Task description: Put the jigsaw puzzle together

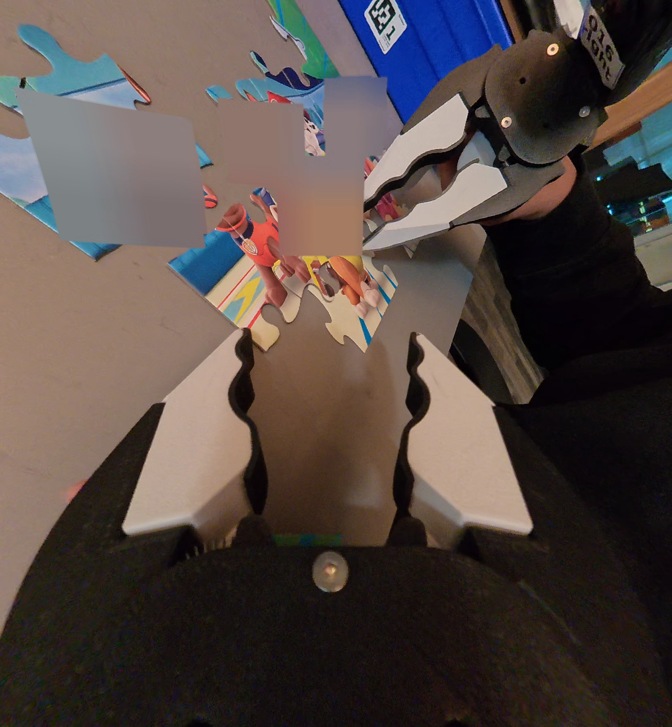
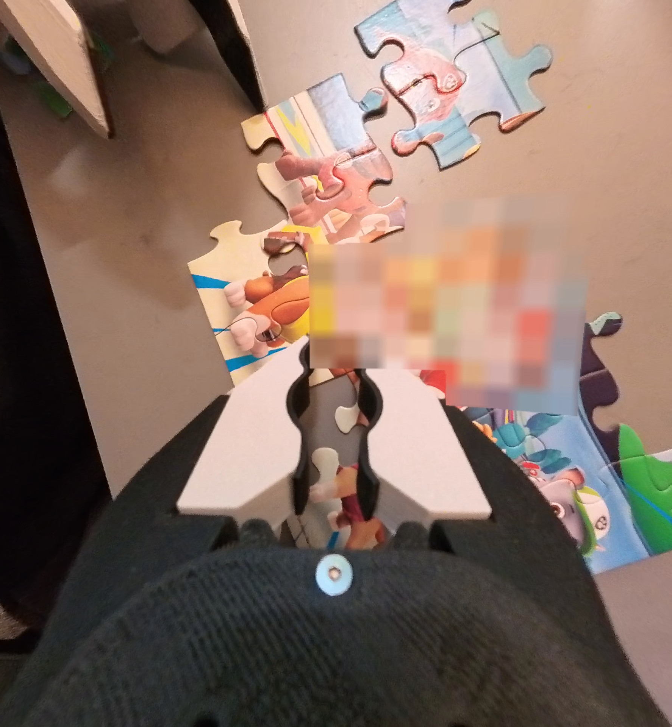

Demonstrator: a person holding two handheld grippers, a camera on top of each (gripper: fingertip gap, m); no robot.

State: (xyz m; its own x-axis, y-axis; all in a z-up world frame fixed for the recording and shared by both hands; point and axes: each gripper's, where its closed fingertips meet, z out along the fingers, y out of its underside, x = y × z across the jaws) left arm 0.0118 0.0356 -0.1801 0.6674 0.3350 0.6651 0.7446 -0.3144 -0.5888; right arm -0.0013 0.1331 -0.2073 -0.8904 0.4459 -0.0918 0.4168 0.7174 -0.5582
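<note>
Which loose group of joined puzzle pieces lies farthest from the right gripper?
The pale blue and pink cluster, top right; the striped cluster lies between it and the right gripper.

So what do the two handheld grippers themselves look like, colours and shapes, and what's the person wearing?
Both match. The left gripper has a black, grainy-textured body with a silver screw at its centre, and two white wedge-shaped fingers lined with wavy black pads. The right gripper is built the same way; seen from the left wrist view it carries a label with writing and small silver screws. The person wears a black sleeve.
</note>
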